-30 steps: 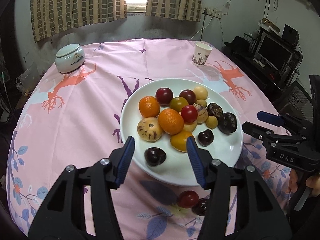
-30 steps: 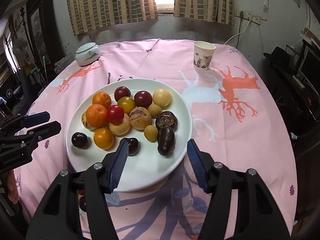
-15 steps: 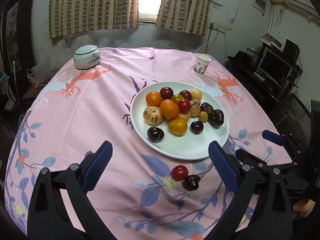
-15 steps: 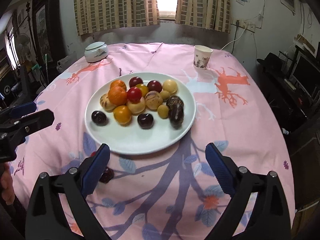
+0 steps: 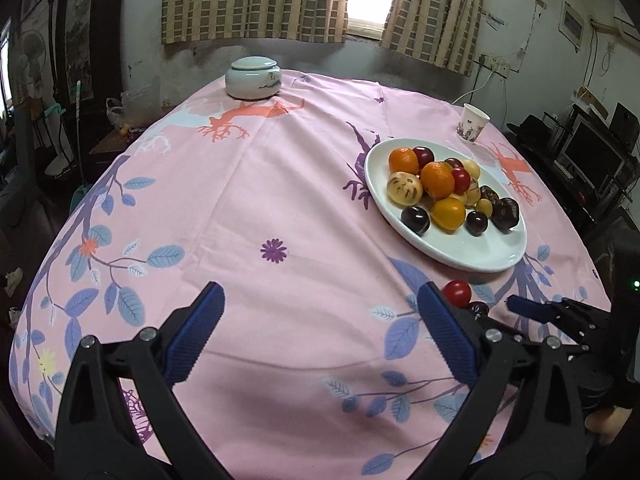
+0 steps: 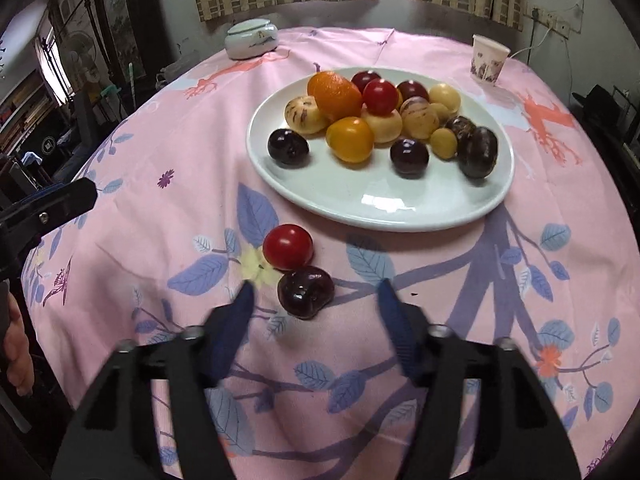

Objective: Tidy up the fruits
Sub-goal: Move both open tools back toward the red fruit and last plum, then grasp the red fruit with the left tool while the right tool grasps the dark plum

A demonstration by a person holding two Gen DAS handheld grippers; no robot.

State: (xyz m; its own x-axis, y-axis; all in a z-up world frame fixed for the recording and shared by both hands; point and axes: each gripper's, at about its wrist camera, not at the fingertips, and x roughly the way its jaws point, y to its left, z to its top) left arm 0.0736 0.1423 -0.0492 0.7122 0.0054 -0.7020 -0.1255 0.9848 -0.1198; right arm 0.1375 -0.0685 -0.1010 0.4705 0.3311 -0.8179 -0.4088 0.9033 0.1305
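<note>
Right wrist view, compared with half a second earlier: much lower and closer to the pink tablecloth [image 6: 160,240], two loose fruits now large at lower centre instead of half hidden by the left finger. Red fruit [image 6: 287,247] round, touching a dark purple fruit [image 6: 306,291] just below and right of it, the dark one slightly wider than tall, lobed, long axis running left to right. Right gripper [image 6: 316,300] at bottom of frame, blurred blue pads spread apart, dark fruit lying just ahead of the gap, not gripped. White plate [image 6: 400,208] of mixed fruit above centre, separate from the loose pair. Left wrist view: turned leftward since the earlier frame, plate [image 5: 472,256] now at right, lidded ceramic jar [image 5: 253,79] upper centre, paper cup [image 5: 472,123] upper right. Left gripper [image 5: 320,328] at bottom, fingers wide apart over bare cloth, holding nothing, angled forward and slightly down.
</note>
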